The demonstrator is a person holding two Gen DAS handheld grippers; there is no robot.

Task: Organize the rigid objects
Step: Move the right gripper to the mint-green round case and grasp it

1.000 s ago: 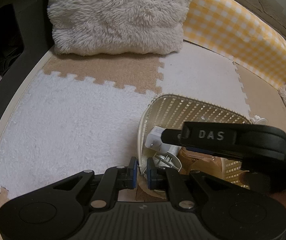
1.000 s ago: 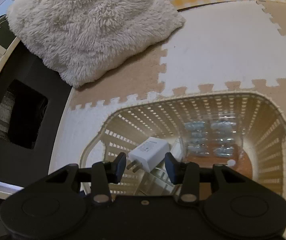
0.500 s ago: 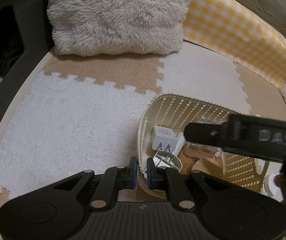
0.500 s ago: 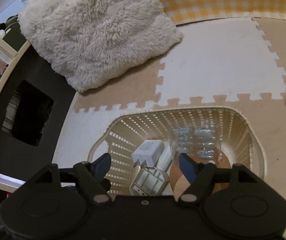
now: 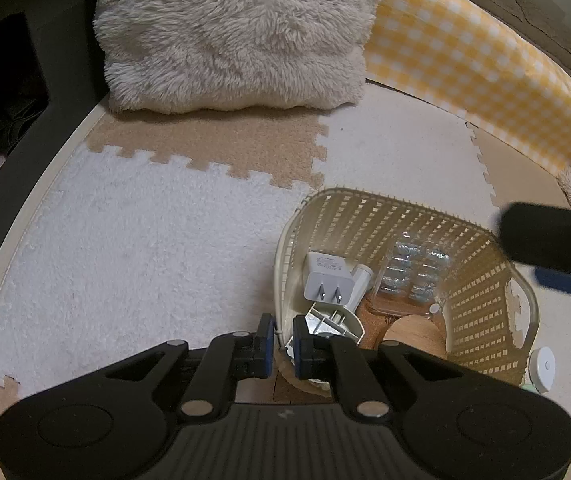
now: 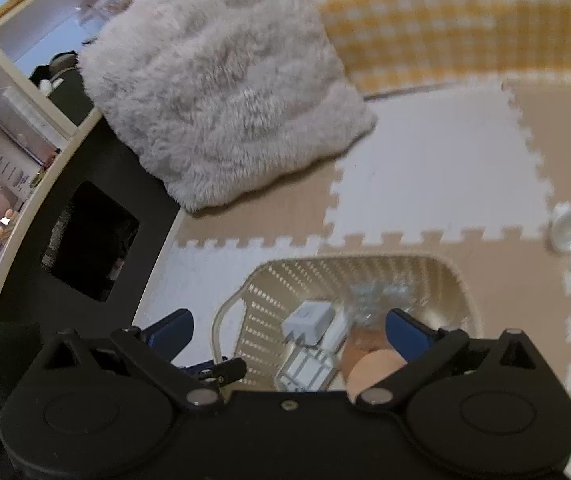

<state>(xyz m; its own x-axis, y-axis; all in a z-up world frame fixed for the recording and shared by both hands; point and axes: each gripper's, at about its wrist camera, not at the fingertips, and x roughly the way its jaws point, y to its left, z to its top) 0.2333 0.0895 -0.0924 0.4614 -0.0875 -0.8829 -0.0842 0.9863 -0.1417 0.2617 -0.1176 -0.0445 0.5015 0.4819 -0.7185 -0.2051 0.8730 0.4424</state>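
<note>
Left wrist view: the left tongs (image 5: pixel 283 340) were clamped on the near rim of a cream lattice basket (image 5: pixel 485 292), one pad on each side of the wall. The basket stood on a floor of white and tan puzzle mats (image 5: pixel 125 240). Inside it lay a white plug adapter (image 5: pixel 327 276), prongs toward the camera; small grey print on its face was too fine to read. Beside it were a clear blister pack (image 5: pixel 413 272), a white slotted plastic piece (image 5: pixel 333 320) and a round cork coaster (image 5: pixel 413 330). A finger of the right tongs (image 5: pixel 553 240) crossed the right edge, blurred; the letters "DAS" legible on it a second before could no longer be made out, and it had moved off the basket's middle, uncovering the contents. A fluffy cushion (image 5: pixel 237 36) and a yellow checked pad (image 5: pixel 485 64) lay beyond.

Right wrist view: the right tongs (image 6: pixel 289 326) stood wide apart with nothing between them, having just been opening. A second earlier they were almost closed around the adapter (image 6: pixel 307 320); now it lay in the basket (image 6: pixel 365 268) and the view sat higher. A small round object (image 6: pixel 569 232), possibly clear plastic, lay on the mat to the right.
</note>
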